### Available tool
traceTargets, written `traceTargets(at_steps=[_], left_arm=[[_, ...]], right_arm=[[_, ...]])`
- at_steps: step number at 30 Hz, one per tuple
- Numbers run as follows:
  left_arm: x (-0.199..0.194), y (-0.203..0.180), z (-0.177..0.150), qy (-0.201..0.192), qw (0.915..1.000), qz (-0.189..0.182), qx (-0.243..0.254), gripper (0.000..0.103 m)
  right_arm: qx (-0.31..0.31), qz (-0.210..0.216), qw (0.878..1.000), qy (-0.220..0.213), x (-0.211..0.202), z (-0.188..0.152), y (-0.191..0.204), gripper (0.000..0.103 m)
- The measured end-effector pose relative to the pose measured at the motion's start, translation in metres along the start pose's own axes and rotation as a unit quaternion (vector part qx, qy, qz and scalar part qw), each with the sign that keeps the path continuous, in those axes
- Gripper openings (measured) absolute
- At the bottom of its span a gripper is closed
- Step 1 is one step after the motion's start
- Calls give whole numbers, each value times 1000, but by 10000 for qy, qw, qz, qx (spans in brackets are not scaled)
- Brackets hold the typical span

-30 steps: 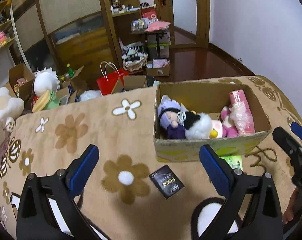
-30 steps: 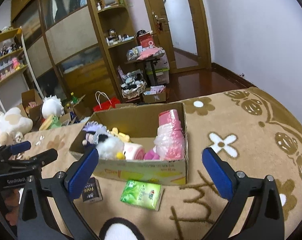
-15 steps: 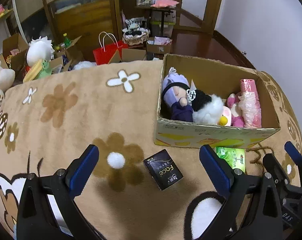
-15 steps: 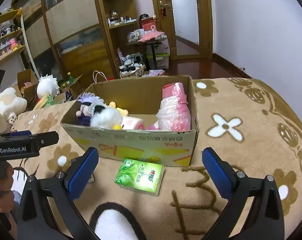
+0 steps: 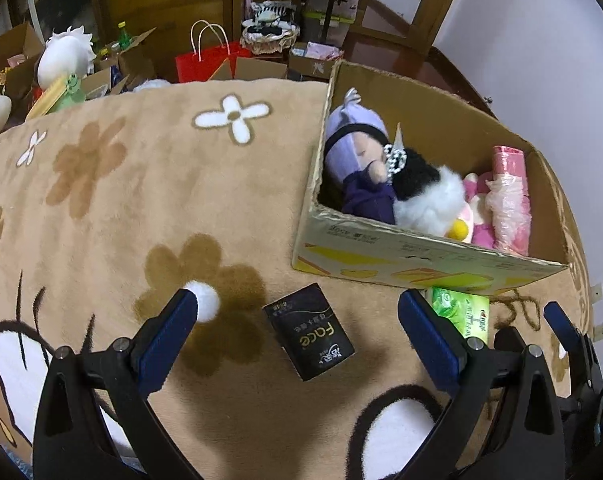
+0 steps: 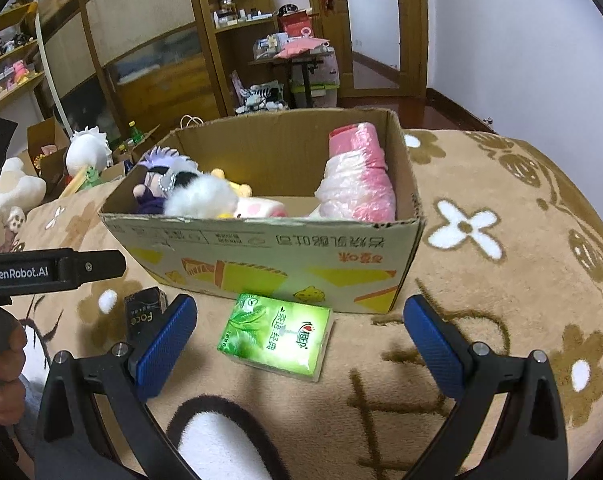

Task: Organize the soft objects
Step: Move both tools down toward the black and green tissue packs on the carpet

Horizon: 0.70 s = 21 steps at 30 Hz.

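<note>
A black tissue pack (image 5: pixel 308 332) lies on the brown flowered blanket (image 5: pixel 141 184) between the open jaws of my left gripper (image 5: pixel 301 324), which is empty. A green tissue pack (image 6: pixel 276 335) lies just in front of the cardboard box (image 6: pixel 285 264), between the open jaws of my empty right gripper (image 6: pixel 299 332). The green pack also shows in the left wrist view (image 5: pixel 461 312), and the black pack in the right wrist view (image 6: pixel 143 314). The box (image 5: pixel 421 264) holds a purple doll (image 5: pixel 357 160), a white plush (image 5: pixel 429 204) and a pink wrapped roll (image 5: pixel 509 196).
Beyond the blanket's far edge stand a red paper bag (image 5: pixel 209 60), open cartons and a white plush toy (image 5: pixel 65 54). Wooden shelves (image 6: pixel 237 32) and a door (image 6: pixel 373 24) are at the back. The white wall (image 6: pixel 521 40) is to the right.
Both grippers have tilted down and moved closer to the blanket. The black pack now sits between the left jaws and the green pack between the right jaws. Nothing was gripped.
</note>
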<state>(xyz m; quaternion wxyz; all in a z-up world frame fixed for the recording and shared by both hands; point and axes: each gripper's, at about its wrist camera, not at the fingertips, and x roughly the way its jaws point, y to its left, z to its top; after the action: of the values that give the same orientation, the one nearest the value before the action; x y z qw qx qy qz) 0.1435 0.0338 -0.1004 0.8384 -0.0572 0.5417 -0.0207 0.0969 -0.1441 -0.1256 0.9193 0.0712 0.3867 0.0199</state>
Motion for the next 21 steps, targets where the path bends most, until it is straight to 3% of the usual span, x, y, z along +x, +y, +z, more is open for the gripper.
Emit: traceTargets(at_steps=[21], left_arm=[[46,-4,-7,601,9974,375,156,100]], right_arm=[[-97,19,9988,484,36,-15,8,103]])
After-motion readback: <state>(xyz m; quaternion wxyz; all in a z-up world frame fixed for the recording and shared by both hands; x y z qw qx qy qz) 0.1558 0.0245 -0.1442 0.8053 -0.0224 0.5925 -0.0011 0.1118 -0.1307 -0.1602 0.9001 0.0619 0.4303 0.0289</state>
